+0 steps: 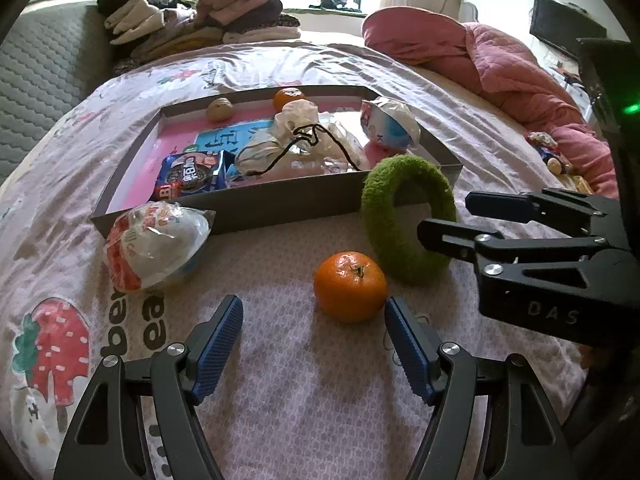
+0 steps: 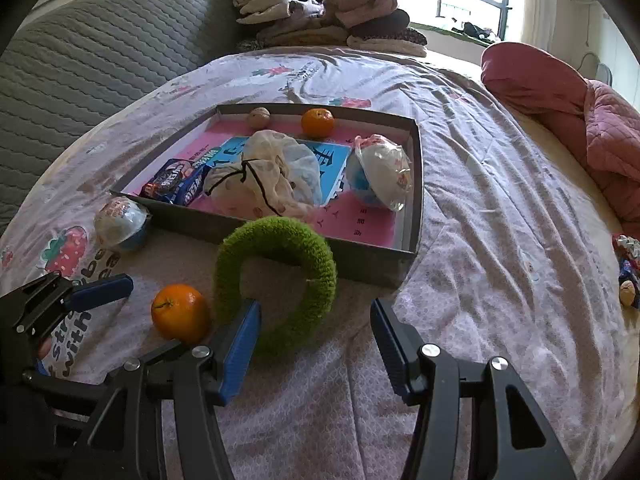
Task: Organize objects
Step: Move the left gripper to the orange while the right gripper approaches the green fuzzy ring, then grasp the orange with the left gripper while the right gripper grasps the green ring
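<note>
An orange [image 1: 350, 286] [image 2: 181, 312] lies on the bed sheet just ahead of my left gripper [image 1: 313, 301], close to its right fingertip; the jaws stand wide open and touch nothing. A fuzzy green ring [image 1: 404, 216] [image 2: 276, 276] stands upright against the front wall of the grey tray [image 1: 280, 204] [image 2: 360, 258]. My right gripper [image 2: 316, 304] [image 1: 444, 214] is open around the ring's lower part. Its left finger is at the ring's hole; its right finger stands apart from the ring. A plastic-wrapped ball [image 1: 156, 248] [image 2: 120, 224] lies outside the tray's near left corner.
In the tray lie another orange [image 2: 317, 122], a walnut [image 2: 259, 117], a drawstring bag [image 2: 264, 176], a snack pack [image 2: 176, 184] and a second wrapped ball [image 2: 380, 172]. Folded clothes [image 1: 200, 16] and a pink quilt [image 1: 500, 60] lie beyond. Small items [image 2: 628, 272] rest at the right.
</note>
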Demonstrator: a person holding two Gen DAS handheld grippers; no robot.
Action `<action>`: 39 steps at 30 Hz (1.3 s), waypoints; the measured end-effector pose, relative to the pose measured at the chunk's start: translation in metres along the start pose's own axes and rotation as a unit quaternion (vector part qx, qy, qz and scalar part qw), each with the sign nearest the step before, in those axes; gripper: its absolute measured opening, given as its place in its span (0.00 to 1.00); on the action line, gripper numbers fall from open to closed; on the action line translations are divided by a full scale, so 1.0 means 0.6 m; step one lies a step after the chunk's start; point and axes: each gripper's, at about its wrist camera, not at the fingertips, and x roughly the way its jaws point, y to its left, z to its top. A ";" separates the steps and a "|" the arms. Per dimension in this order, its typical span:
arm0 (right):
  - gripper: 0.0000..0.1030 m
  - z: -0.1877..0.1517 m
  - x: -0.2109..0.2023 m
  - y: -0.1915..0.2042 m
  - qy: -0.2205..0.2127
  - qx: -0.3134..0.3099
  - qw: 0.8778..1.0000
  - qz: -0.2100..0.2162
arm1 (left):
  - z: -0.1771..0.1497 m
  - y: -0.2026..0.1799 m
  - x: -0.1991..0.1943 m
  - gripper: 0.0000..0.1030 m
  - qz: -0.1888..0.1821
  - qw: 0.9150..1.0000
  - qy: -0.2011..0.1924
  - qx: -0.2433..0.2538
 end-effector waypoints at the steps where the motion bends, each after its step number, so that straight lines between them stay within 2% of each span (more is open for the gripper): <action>1: 0.55 -0.001 0.002 0.001 0.000 -0.001 1.000 -0.002 | 0.000 0.000 0.001 0.72 -0.001 1.000 0.000 -0.001; 7: 0.54 0.001 0.014 0.002 0.001 0.001 1.000 -0.003 | 0.006 -0.002 0.008 0.72 -0.006 1.000 -0.004 0.000; 15: 0.43 0.001 0.028 -0.008 0.012 0.019 1.000 0.007 | 0.011 0.000 0.023 0.72 -0.013 1.000 -0.007 -0.004; 18: 0.41 0.001 0.029 -0.011 0.012 0.023 1.000 0.010 | 0.012 0.002 0.023 0.68 -0.020 1.000 -0.011 -0.006; 21: 0.39 0.000 0.029 -0.011 0.012 0.025 0.999 0.016 | 0.012 0.001 0.023 0.60 -0.030 0.999 -0.012 -0.005; 24: 0.37 -0.001 0.030 -0.009 0.012 0.023 1.000 0.017 | 0.011 -0.004 0.022 0.49 -0.037 0.999 -0.012 0.001; 26: 0.37 -0.001 0.031 -0.008 0.013 0.022 0.999 0.019 | 0.011 -0.008 0.022 0.38 -0.044 0.999 -0.011 0.006; 31: 0.35 -0.002 0.032 -0.009 0.015 0.026 0.999 0.022 | 0.007 -0.014 0.019 0.38 -0.041 0.999 -0.014 0.017; 39: 0.23 0.000 0.023 -0.010 0.009 0.028 0.999 0.035 | 0.007 -0.006 0.010 0.38 -0.046 0.999 -0.016 0.007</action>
